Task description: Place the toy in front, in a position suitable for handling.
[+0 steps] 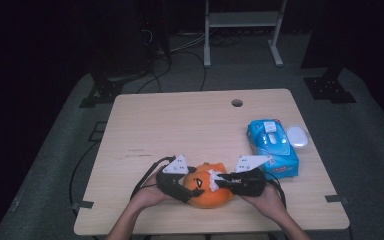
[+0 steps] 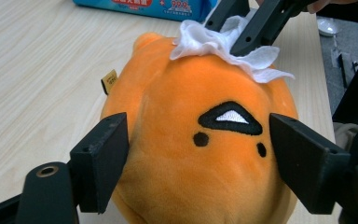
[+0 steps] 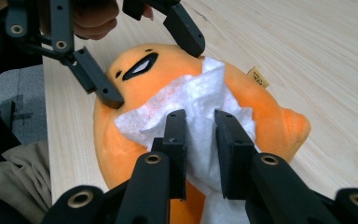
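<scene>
Dark floor and black stands are being seen beyond a pale wooden table point(image 1: 190, 125), on whose near edge, slightly right of centre, an orange plush toy point(image 1: 207, 192) is lying. Its long axis is running roughly left to right across the table in the high view, with the stitched face turned toward the left gripper point(image 1: 177, 185) and a small nub pointing to the far right. The toy is rounded and soft, bright orange, marked with a black mouth with a white inner patch and two black dot eyes; a tan tag is sticking out at its side. A white tissue point(image 3: 200, 107) is being pressed on its top by the right gripper point(image 3: 200, 126), whose jaws are narrowly set and clamped on a fold of it. The left gripper's jaws are being held wide on both sides of the face, pads at the plush; whether they are squeezing cannot be told. A blue wipes pack point(image 1: 272, 147) and a white oval object point(image 1: 297, 136) are being shown at the right in the high view, while the tag's detail is being given by the gripper views.
</scene>
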### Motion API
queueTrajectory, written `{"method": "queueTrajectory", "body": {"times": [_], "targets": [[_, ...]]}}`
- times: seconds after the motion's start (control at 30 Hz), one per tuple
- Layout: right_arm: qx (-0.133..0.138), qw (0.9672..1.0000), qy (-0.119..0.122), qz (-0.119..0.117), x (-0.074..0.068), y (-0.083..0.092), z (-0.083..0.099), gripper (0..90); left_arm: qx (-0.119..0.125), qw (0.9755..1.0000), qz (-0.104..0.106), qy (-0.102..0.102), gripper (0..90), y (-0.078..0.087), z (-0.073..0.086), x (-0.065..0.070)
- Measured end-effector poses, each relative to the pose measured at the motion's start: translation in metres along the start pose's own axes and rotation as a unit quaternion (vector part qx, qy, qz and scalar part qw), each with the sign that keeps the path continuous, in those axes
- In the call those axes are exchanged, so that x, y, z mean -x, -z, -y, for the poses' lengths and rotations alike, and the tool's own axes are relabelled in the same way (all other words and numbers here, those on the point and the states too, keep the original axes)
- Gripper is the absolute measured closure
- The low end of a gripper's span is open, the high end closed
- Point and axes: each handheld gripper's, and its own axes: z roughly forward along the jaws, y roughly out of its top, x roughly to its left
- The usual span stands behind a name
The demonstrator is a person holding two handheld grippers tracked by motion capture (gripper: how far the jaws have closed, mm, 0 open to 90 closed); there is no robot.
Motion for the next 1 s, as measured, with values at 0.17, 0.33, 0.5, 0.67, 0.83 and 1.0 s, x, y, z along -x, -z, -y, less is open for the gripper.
{"method": "queueTrajectory", "body": {"times": [0.17, 0.33, 0.5, 0.67, 0.83, 1.0], "targets": [[-0.002, 0.9999, 0.009, 0.006, -0.004, 0.000, -0.001, 75.8, 0.003, 1.0000, -0.003, 0.005, 22.8, 0.001, 0.003, -0.003], [-0.004, 0.9999, 0.008, 0.006, -0.002, 0.001, -0.001, 76.4, 0.003, 0.9996, 0.023, 0.017, 18.9, 0.004, 0.001, -0.003], [-0.004, 0.9998, 0.005, 0.019, -0.001, 0.003, 0.001, 76.4, -0.021, 0.9987, 0.033, 0.032, 9.9, 0.009, 0.004, -0.005], [0.002, 0.9998, -0.013, 0.017, 0.003, 0.006, 0.000, 76.6, 0.000, 0.9990, 0.024, 0.038, 23.5, 0.007, 0.011, -0.012], [0.008, 0.9993, -0.016, 0.033, 0.006, 0.008, -0.003, 77.1, 0.042, 0.9986, -0.001, 0.031, 23.4, 0.015, 0.005, -0.012], [0.012, 0.9991, -0.023, 0.034, 0.010, 0.004, -0.004, 77.0, 0.039, 0.9992, -0.011, -0.007, 30.7, 0.007, 0.003, -0.007]]}}
